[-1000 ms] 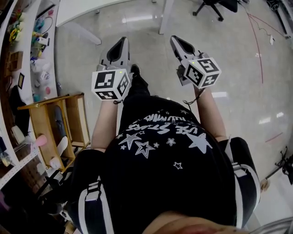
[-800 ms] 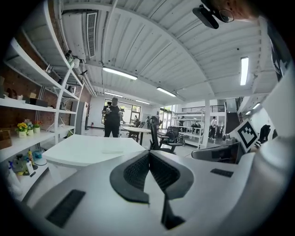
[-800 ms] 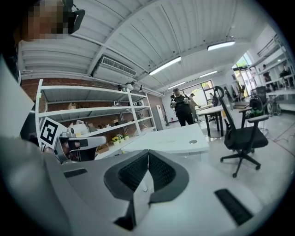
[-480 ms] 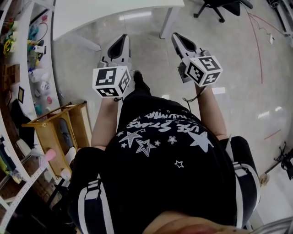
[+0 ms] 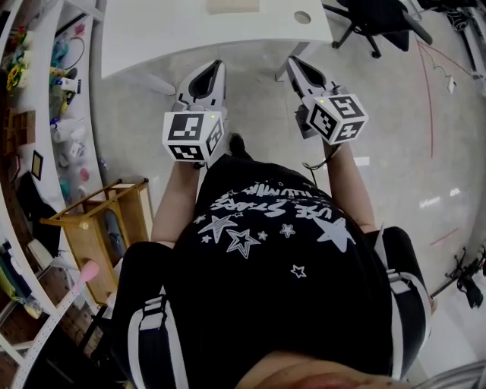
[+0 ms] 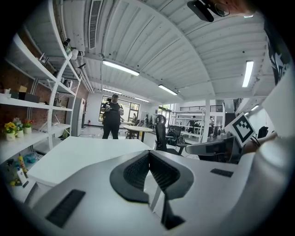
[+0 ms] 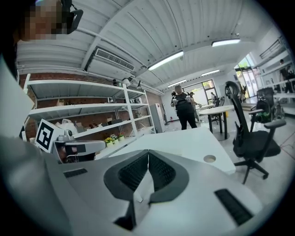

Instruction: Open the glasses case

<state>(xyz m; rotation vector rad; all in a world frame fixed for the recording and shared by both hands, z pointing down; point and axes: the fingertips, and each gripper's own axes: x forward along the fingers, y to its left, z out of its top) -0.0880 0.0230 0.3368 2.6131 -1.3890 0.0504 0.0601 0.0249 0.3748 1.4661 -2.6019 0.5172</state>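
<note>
No glasses case can be made out in any view. A tan flat thing lies on the white table at the head view's top edge, too cut off to identify. My left gripper is held out in front of the person's body, over the floor just short of the table's near edge. Its jaws are shut with nothing between them, and the tips meet. My right gripper is level with it to the right, also shut and empty. Each looks across the white tabletop.
The table has a round cable hole. A black office chair stands right of it. Shelving with small items and a wooden rack line the left. A person stands far off.
The person has walked forward. The white table has slid from the top edge further into the head view, and both shut grippers have come up close to its near edge.
</note>
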